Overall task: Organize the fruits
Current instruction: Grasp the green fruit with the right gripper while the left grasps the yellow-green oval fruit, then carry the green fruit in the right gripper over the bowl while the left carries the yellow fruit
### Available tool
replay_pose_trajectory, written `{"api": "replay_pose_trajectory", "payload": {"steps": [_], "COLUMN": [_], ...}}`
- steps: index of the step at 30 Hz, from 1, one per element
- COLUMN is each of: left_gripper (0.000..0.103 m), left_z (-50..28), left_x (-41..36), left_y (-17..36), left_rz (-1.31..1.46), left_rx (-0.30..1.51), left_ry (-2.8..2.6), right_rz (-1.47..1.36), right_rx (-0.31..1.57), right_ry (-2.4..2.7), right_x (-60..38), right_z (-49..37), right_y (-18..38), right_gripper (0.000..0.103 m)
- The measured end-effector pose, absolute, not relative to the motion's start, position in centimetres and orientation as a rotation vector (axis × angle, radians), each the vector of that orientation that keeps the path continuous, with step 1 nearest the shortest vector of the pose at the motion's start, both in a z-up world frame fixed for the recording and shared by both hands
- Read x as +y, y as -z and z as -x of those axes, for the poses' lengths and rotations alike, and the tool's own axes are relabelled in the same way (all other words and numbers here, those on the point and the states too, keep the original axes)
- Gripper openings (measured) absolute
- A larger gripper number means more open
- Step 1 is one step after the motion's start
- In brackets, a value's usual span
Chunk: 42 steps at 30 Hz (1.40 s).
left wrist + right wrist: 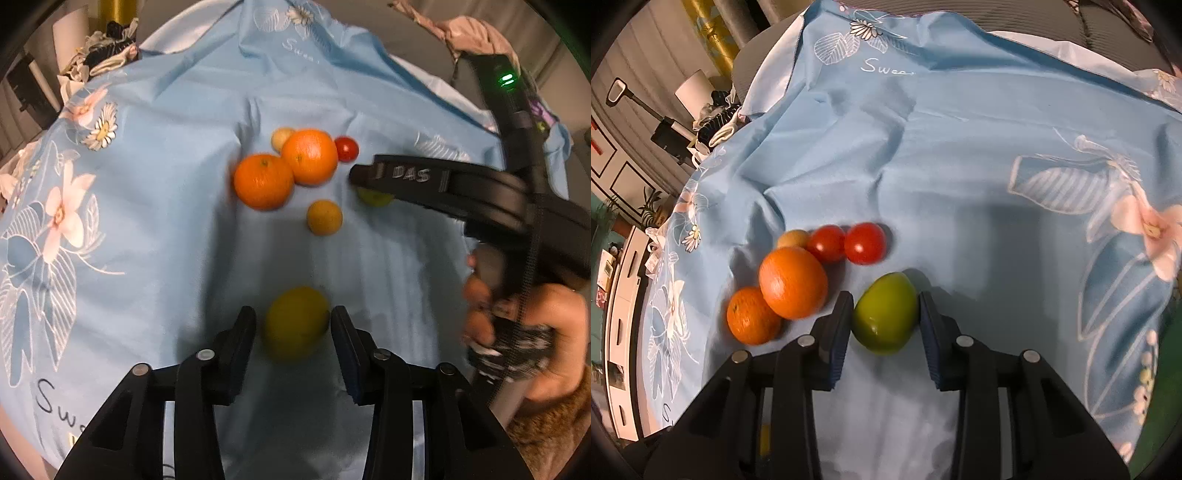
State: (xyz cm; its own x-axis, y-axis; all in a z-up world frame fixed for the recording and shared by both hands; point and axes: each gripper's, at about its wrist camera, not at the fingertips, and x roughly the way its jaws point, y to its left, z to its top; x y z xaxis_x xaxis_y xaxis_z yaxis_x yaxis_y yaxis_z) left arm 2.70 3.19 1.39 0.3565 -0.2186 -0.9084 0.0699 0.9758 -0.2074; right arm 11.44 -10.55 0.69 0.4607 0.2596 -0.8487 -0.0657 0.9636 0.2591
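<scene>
A yellow lemon point(297, 323) lies on the blue floral cloth point(147, 221) between the open fingers of my left gripper point(293, 325), with small gaps on both sides. Beyond it lie two oranges point(264, 181) point(310, 157), a small orange fruit point(324, 217), a pale fruit point(280, 137) and a red tomato point(347, 148). My right gripper point(885, 314) is shut on a green fruit point(885, 317) that rests on the cloth. In the right wrist view two oranges point(792, 282) point(751, 315), two tomatoes point(827, 242) point(865, 242) and a pale fruit point(792, 238) sit to its left.
The right gripper's black body point(461, 184) and the hand holding it point(517, 325) fill the right side of the left wrist view. Crumpled clothes point(99, 55) lie beyond the cloth's far left edge. A folded ridge point(768, 192) runs through the cloth behind the fruit.
</scene>
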Motion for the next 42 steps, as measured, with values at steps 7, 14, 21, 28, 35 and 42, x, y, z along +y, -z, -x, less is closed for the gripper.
{"api": "replay_pose_trajectory", "payload": {"steps": [7, 14, 21, 28, 35, 42], "left_gripper": [0.035, 0.035, 0.035, 0.035, 0.035, 0.035], "left_z": [-2.7, -2.0, -1.8, -1.2, -0.6, 0.1], "left_x": [3.2, 2.8, 2.6, 1.8, 1.6, 1.1], "left_y": [-1.3, -3.5, -4.6, -5.7, -6.6, -8.0], "left_rz": [0.201, 0.224, 0.242, 0.191, 0.211, 0.227], "left_rx": [1.174, 1.072, 1.011, 0.948, 0.917, 0.876], "left_ry": [0.211, 0.243, 0.222, 0.152, 0.171, 0.227], "right_rz": [-0.253, -0.311, -0.341, -0.340, -0.357, -0.340], "right_rx": [1.019, 0.960, 0.938, 0.893, 0.852, 0.812], "right_ry": [-0.172, -0.110, -0.116, -0.123, -0.156, -0.154], "right_x": [-12.9, -15.8, -16.1, -16.3, -16.5, -16.1], "right_z": [-8.6, -2.9, -1.2, -0.2, 0.7, 1.6], "right_y": [-2.8, -4.1, -4.0, -5.1, -6.4, -7.6], "right_gripper": [0.036, 0.036, 0.036, 0.036, 0.036, 0.037]}}
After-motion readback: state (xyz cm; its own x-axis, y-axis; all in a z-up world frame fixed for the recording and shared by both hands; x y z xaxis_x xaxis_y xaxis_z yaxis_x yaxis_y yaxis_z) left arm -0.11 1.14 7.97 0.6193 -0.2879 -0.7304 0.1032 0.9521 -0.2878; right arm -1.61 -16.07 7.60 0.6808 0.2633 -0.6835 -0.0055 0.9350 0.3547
